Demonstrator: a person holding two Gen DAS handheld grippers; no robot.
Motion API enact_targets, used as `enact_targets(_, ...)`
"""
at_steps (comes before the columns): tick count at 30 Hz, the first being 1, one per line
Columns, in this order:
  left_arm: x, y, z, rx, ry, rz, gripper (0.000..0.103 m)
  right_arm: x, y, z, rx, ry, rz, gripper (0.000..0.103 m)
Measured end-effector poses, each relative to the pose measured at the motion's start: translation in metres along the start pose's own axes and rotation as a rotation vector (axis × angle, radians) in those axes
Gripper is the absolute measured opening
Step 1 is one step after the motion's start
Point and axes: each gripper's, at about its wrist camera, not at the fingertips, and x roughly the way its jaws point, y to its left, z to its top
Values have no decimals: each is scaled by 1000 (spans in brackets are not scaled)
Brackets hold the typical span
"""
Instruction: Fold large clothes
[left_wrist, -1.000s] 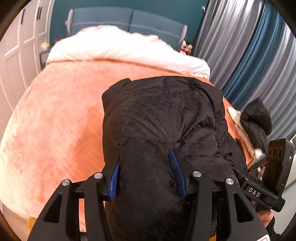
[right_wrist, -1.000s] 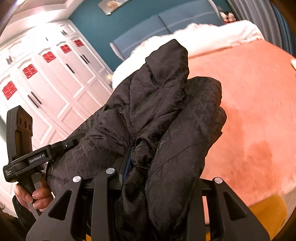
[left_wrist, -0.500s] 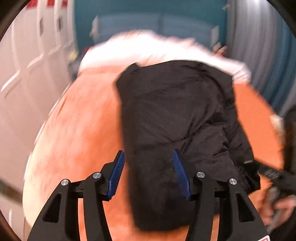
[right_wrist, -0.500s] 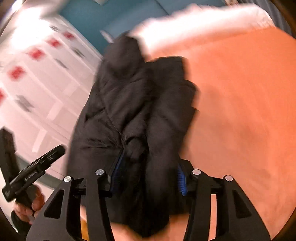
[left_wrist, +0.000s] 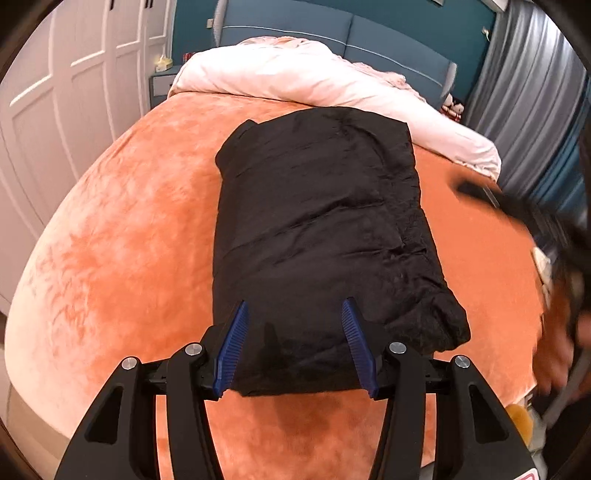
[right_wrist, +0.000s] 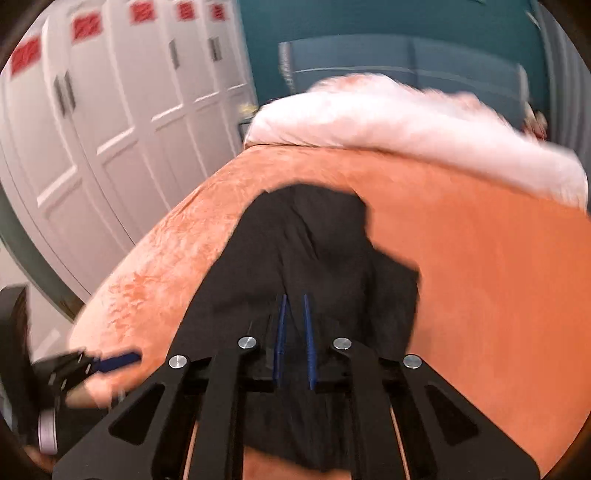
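A black puffy jacket (left_wrist: 317, 229) lies folded into a long block on the orange bedspread (left_wrist: 122, 258). My left gripper (left_wrist: 295, 314) is open and empty, its blue pads above the jacket's near end. In the right wrist view the jacket (right_wrist: 314, 251) lies below my right gripper (right_wrist: 293, 299), whose blue pads stand close together with a thin gap and nothing between them. The right gripper shows blurred at the right edge of the left wrist view (left_wrist: 524, 214). The left gripper shows at the lower left of the right wrist view (right_wrist: 85, 365).
A white duvet (left_wrist: 314, 77) is bunched at the head of the bed before a blue headboard (left_wrist: 332, 33). White wardrobe doors (left_wrist: 74, 92) stand to the left, grey and blue curtains (left_wrist: 532, 110) to the right. The bed's near edge is just below the jacket.
Both grippers have let go of the jacket and pulled back. The jacket has dropped from being held up and now lies flat on the bed. The right jaws have closed.
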Motion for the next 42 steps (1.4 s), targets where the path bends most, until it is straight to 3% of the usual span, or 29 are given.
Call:
enact_targets(4, 11, 0, 10, 3, 20, 15, 50, 53, 4, 46, -19, 34, -58, 9)
enact_targets(8, 28, -3, 14, 15, 56, 49, 51, 101, -19, 49, 47, 123, -138, 7)
enact_targets(10, 36, -3, 13, 18, 72, 49, 51, 125, -39, 28, 86, 201, -189, 5)
enact_targets(13, 48, -3, 9, 24, 91, 60, 62, 153, -55, -10, 119, 276, -205, 3)
enact_targets(15, 54, -2, 6, 19, 94, 50, 73, 159, -58, -26, 109, 277, -229, 0)
enact_targets(21, 62, -7, 2, 38, 82, 79, 77, 169, -67, -38, 144, 284, -198, 0)
enact_targets(25, 57, -4, 2, 28, 96, 94, 76, 137, -68, -21, 171, 274, -172, 1)
enact_targets(29, 43, -1, -5, 19, 86, 125, 76, 58, -62, -29, 213, 182, -94, 7)
enact_targets(33, 32, -6, -16, 10, 75, 154, 76, 0, -49, -74, 227, 194, -49, 17)
enact_targets(37, 21, -19, -30, 30, 56, 189, 76, -35, -28, -127, 199, 185, -101, 25)
enact_targets(42, 13, -38, -53, 55, 36, 212, 76, -56, -10, -163, 189, 133, -157, 44)
